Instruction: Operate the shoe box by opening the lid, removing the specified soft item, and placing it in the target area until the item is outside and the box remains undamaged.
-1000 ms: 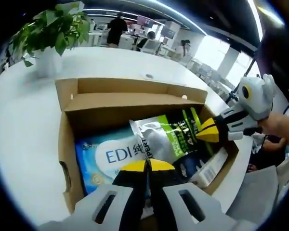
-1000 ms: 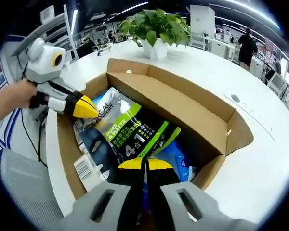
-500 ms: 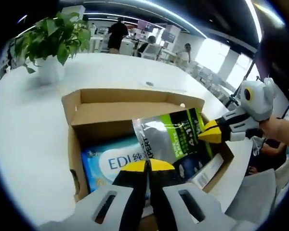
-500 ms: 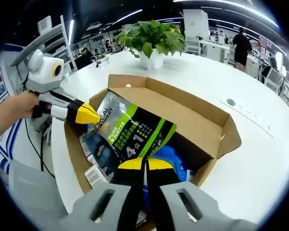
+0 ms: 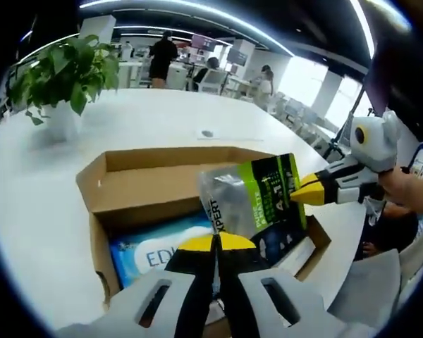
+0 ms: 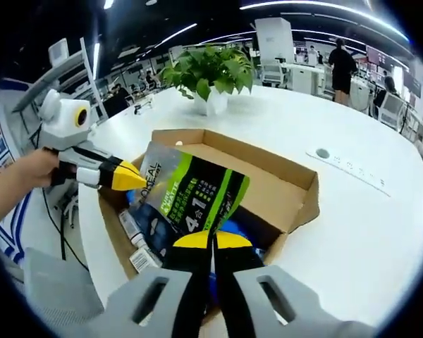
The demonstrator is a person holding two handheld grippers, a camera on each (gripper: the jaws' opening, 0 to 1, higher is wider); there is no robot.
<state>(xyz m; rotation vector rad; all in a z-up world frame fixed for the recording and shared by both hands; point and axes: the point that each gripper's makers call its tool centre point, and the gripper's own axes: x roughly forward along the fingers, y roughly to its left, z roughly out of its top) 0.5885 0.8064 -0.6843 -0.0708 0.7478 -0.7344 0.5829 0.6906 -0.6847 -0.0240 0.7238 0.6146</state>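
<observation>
Left gripper point(image 5: 216, 243): our jaws pressed together on one corner of the pouch, at 6 o'clock in the left gripper view
Right gripper point(image 6: 211, 241): our jaws likewise closed on the pouch's opposite corner; it enters the left gripper view from 3 o'clock
Pouch point(image 5: 257, 201): green, black and silver soft pack, stretched between our two grippers, raised above the open box
Shoe box point(image 6: 285, 193): cardboard, lid flap open, on the white table point(image 6: 381, 225)
Inside box: blue pack point(image 5: 151, 250) at 7 o'clock
Plant point(image 6: 208, 70): at 12 o'clock beyond the box
</observation>
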